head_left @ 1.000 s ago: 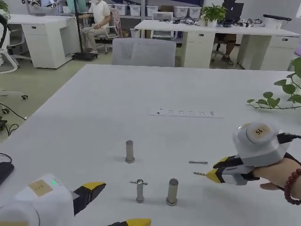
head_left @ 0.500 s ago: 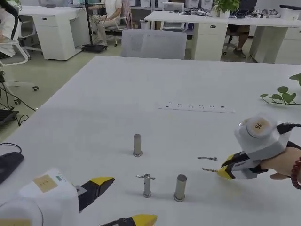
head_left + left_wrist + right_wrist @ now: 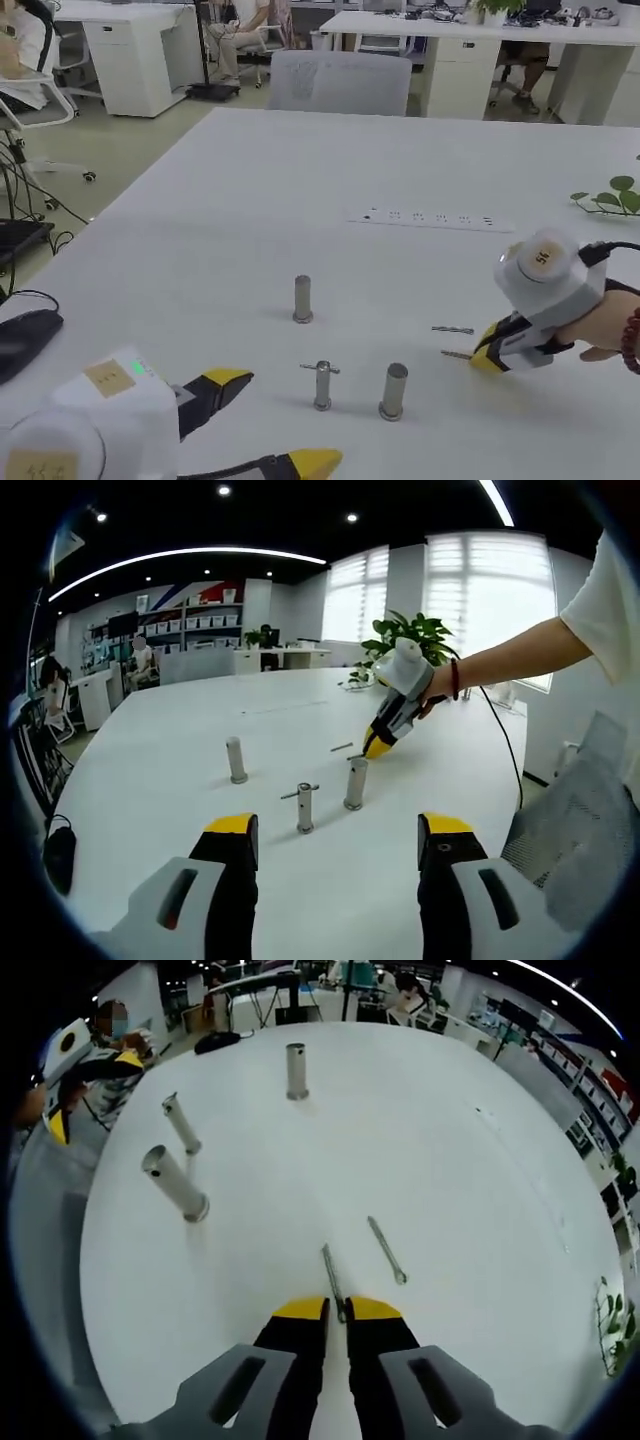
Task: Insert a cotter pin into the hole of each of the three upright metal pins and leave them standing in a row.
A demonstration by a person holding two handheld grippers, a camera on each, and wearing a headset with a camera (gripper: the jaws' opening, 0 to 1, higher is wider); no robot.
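Right hand-held gripper (image 3: 337,1310) clamped on a cotter pin (image 3: 332,1272), low over the tabletop (image 3: 250,200). Left hand-held gripper (image 3: 335,830) jaws apart, nothing in it. Front-left metal pin (image 3: 322,385) already has a cotter through it; front-right metal pin (image 3: 394,390) and back metal pin (image 3: 303,299) bare. Spare cotter pin (image 3: 452,329) lies just beside the held one. Cotter looks light, thin, stiff, slick: will likely pivot. Hold near the head end, keep it level with the hole.

My head view looks forward and down on the white table (image 3: 200,250); the two gripper views sit low near its surface, facing each other across the three upright grey metal pins (image 3: 305,808).
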